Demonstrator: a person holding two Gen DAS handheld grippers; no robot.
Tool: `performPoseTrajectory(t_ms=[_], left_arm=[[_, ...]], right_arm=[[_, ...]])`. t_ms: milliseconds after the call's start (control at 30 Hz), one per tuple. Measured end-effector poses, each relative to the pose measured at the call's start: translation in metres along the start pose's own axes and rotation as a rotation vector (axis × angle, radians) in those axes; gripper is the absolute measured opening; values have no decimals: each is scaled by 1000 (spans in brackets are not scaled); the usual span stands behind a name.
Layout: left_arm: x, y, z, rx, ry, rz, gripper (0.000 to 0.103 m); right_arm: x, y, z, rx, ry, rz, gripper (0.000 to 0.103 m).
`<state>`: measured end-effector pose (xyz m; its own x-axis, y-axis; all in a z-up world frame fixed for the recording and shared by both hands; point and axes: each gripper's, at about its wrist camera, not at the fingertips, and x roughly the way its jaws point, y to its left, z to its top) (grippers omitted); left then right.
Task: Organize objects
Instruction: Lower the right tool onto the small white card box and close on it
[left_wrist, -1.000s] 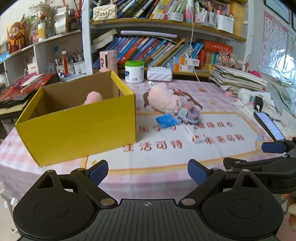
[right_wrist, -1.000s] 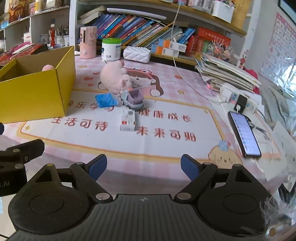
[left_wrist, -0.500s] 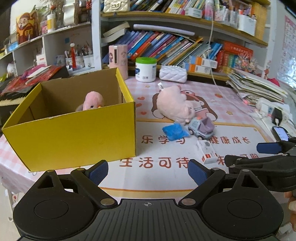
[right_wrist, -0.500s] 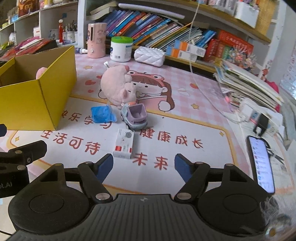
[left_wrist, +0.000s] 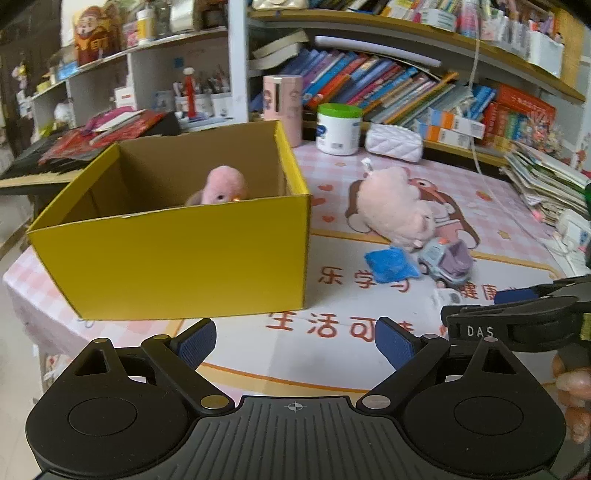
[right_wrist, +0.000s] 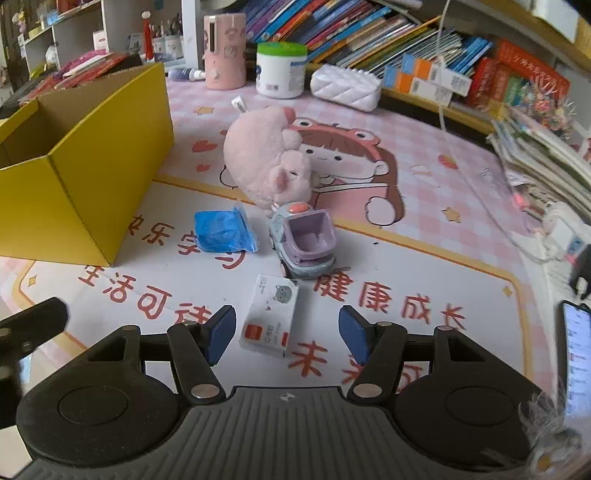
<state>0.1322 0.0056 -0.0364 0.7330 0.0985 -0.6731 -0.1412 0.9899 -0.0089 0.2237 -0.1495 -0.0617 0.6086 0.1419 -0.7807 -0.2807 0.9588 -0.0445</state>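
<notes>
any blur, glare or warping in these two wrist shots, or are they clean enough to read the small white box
Left wrist view: strong fisheye bending of the shelves, dark corners, soft even light, no hard shadows; the small white box is mostly hidden behind the right gripper. Right wrist view: same warping, edges smeared near the phone, but the box is sharp between the open fingers, though its print is too small to read.

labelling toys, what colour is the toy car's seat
Lilac, on a grey-blue toy car; right wrist view shows it best.

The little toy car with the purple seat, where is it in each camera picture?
Left wrist view: the small grey toy car with a purple seat sits right of centre, beside the blue packet.
Right wrist view: it sits at centre.
Shared landmark: the fluffy pink plush pig just behind it.
</notes>
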Motion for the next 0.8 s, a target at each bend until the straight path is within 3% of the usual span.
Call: performPoseTrajectory(t_ms=[100,200,333,567,800], left_arm=[[-1,3,0,-26,-1,26,94],[-1,3,-1,-40,2,41,94],[0,-2,0,-38,6,40,94],[5,-24,4,2,-1,-10,94],[16,-58,13,63,-11,-98,94]], right_arm=[[14,-1,3,-2,37,19,55],[23,-2,4,-1,75,50,43],[24,-1,4,-39,62,93,29],[14,-16,3,-49,39,134,28],[-10,-49,3,-7,-56,63,28]])
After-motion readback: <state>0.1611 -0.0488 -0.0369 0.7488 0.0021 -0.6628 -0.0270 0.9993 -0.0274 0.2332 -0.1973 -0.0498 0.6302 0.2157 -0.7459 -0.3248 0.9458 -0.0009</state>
